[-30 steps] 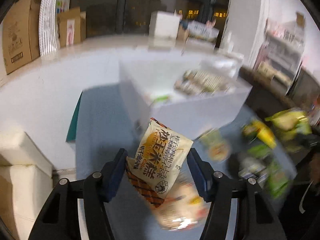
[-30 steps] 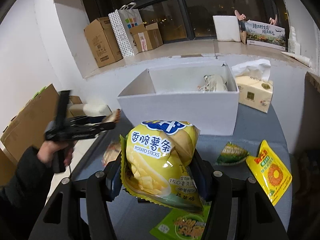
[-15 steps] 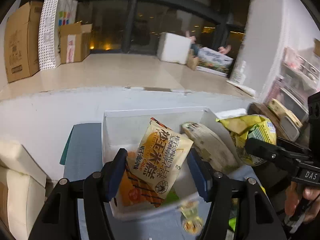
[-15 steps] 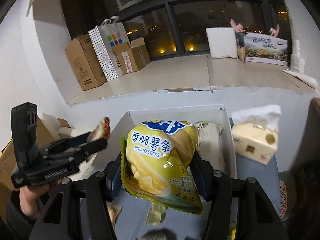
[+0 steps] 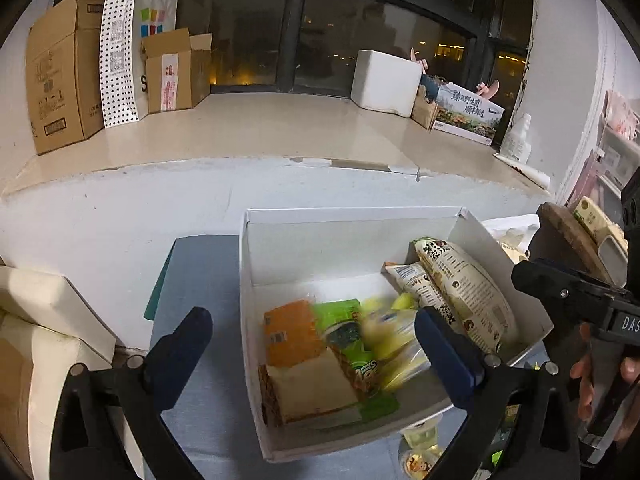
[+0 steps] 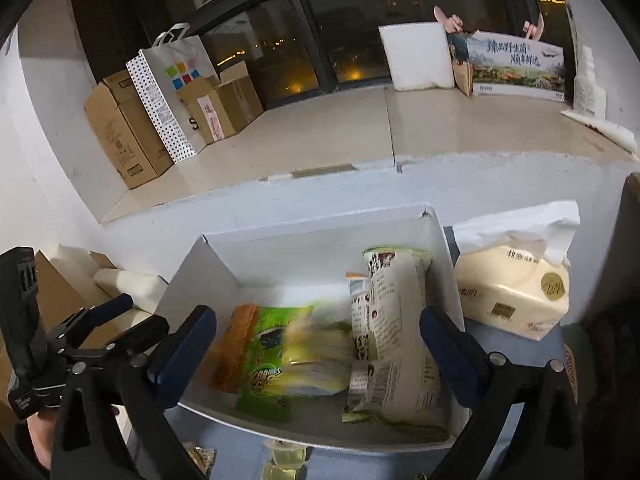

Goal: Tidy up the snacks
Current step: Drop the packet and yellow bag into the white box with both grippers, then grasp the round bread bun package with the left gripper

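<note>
While your left gripper point(image 5: 316, 344) and right gripper point(image 6: 320, 350) have just opened wide, holding nothing, a blurred, seemingly yellow packet point(image 6: 316, 354) lies between the right fingers in the white cardboard box point(image 6: 320, 240).

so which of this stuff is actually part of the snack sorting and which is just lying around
Part of the job:
- white cardboard box
- orange snack packet
- green snack packet
- blurred yellow chip bag
- tall cream printed bag

Just lying about:
- cream tissue pack
- brown cardboard boxes
- dotted paper bag
- white foam block

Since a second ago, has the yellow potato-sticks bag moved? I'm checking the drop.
Yes. It left the right claw, whose jaws have just been opening, and lies blurred inside the white box.
</note>
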The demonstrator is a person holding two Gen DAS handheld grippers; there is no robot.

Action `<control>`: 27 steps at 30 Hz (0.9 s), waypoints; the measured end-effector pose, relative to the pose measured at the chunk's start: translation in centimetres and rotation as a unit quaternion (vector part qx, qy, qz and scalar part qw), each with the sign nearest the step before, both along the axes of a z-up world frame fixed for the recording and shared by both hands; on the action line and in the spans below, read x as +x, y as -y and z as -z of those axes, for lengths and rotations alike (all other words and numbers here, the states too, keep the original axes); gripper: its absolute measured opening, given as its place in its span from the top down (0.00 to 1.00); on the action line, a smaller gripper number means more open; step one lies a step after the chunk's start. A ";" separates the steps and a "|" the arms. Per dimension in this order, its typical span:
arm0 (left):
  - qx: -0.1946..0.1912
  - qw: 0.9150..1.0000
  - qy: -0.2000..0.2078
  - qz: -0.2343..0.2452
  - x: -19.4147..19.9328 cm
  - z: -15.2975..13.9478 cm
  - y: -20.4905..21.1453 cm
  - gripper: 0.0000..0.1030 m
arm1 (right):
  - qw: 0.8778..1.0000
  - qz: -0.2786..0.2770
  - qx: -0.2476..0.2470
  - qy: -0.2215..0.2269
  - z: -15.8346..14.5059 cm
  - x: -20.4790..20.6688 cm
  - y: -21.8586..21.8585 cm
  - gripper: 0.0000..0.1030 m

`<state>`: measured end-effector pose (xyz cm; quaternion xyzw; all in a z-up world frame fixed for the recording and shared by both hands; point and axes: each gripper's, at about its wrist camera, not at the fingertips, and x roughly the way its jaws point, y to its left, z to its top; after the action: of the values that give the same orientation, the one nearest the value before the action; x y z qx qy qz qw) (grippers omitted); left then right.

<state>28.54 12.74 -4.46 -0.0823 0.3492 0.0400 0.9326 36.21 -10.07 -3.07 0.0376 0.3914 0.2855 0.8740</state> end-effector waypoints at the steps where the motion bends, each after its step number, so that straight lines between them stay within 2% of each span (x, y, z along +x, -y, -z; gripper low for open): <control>1: -0.001 1.000 0.001 0.002 -0.2 -0.1 0.0 0.00 | 1.000 -0.002 0.004 0.002 -0.1 -0.3 0.0 0.00; 7: -0.005 1.000 0.002 0.021 -2.7 -0.7 0.6 0.00 | 0.999 -0.023 0.016 0.021 -1.1 -3.1 0.2 0.00; 17: 0.009 0.998 0.042 0.040 -13.4 -2.3 1.7 0.00 | 0.993 -0.079 0.056 0.073 -3.3 -13.4 2.9 0.00; 20: 0.010 0.999 0.041 0.034 -16.2 -1.8 1.9 0.00 | 0.990 -0.082 0.075 0.083 -3.2 -16.6 4.3 0.00; 23: 0.004 0.999 0.029 0.031 -18.3 -0.6 2.2 0.00 | 0.990 -0.083 0.073 0.093 -2.9 -19.3 5.3 0.00; 27: 0.007 1.000 -0.008 0.025 -19.3 2.7 3.0 0.00 | 0.989 -0.081 0.077 0.100 -2.0 -22.1 6.4 0.00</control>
<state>9.20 9.78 -7.15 -0.0665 0.3580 0.0201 0.9311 14.10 -16.49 -1.10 0.0443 0.2811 0.3867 0.8772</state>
